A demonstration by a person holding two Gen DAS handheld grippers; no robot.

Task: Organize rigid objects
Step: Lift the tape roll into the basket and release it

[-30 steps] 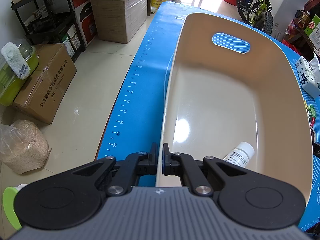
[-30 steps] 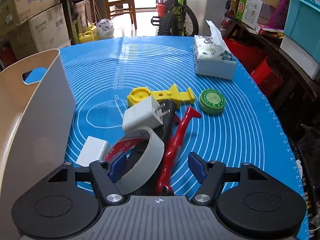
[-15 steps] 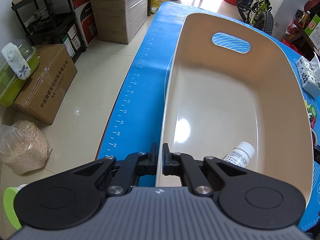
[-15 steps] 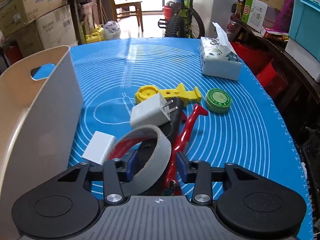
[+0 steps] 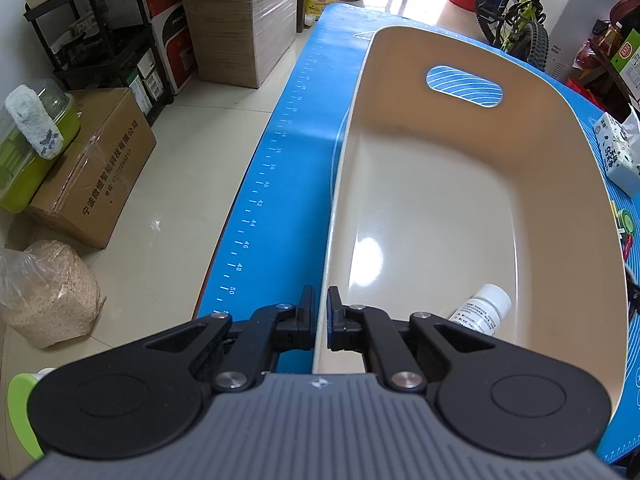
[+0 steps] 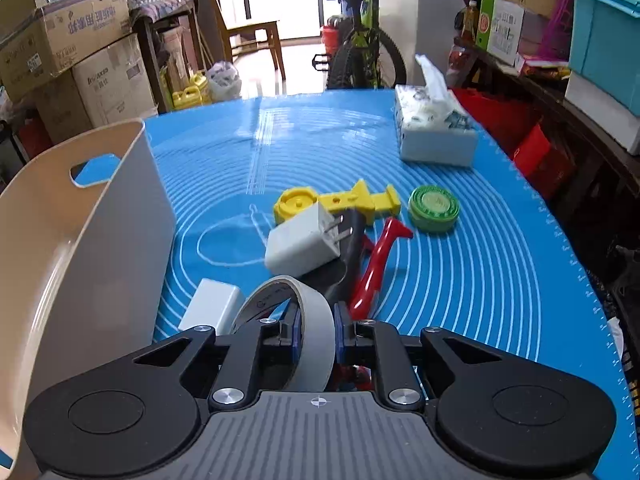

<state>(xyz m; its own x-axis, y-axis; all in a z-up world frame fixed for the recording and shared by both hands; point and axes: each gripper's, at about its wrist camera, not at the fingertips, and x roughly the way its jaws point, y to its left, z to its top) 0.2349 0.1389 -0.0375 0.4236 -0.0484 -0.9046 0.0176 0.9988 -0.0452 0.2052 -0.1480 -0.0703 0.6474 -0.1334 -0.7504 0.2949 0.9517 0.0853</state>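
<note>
White bottle (image 5: 482, 312): lower body hidden behind the left gripper's housing; label print too small to read.
Tape roll (image 6: 308, 328): lower arc hidden by the gripper body.
Red tool (image 6: 378, 268): near end concealed behind tape and fingers.
Black item under white charger (image 6: 302, 244): mostly covered, unidentifiable.

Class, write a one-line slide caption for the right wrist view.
Right claw shut on a tape roll beside the beige bin.
</note>
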